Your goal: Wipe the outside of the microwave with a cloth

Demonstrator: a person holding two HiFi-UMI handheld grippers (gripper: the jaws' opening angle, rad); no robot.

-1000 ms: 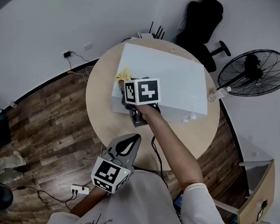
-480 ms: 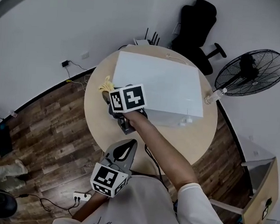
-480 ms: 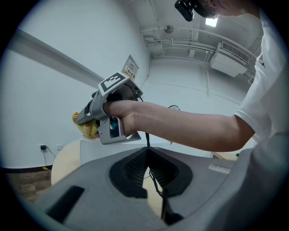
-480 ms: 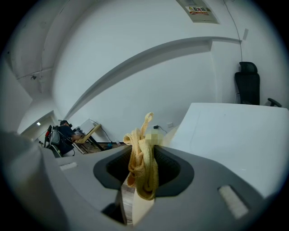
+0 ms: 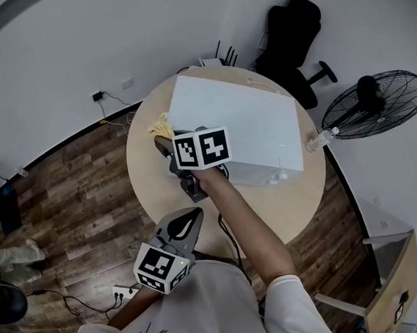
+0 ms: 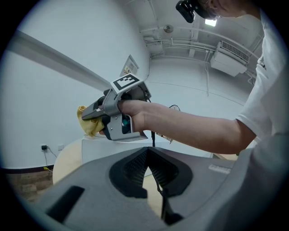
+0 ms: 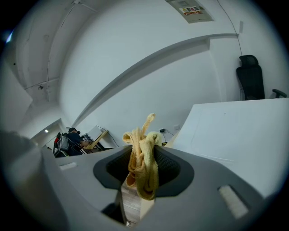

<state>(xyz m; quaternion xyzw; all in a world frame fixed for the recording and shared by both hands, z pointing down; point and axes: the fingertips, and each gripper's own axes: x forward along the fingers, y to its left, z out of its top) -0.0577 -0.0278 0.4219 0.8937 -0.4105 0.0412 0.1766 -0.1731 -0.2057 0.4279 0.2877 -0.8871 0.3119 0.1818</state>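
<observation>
The white microwave (image 5: 233, 125) stands on a round wooden table (image 5: 291, 203). My right gripper (image 5: 162, 142) is by the microwave's left side, near its front corner, and is shut on a bunched yellow cloth (image 5: 159, 128). In the right gripper view the cloth (image 7: 142, 167) hangs pinched between the jaws, with the microwave's white wall (image 7: 235, 135) to the right. The left gripper view shows the right gripper (image 6: 97, 115) holding the cloth (image 6: 89, 124) against the microwave (image 6: 97, 146). My left gripper (image 5: 183, 221) hangs low by my body, off the table, shut and holding nothing.
A clear bottle (image 5: 317, 140) stands at the table's right edge. A standing fan (image 5: 373, 102) and a black office chair (image 5: 293, 26) are beyond it. A router (image 5: 220, 56) sits behind the microwave. A power strip (image 5: 123, 289) and cables lie on the wooden floor.
The right gripper and cloth have slid from the microwave's top left edge down onto its left side, then shifted slightly. The left gripper has stayed put.
</observation>
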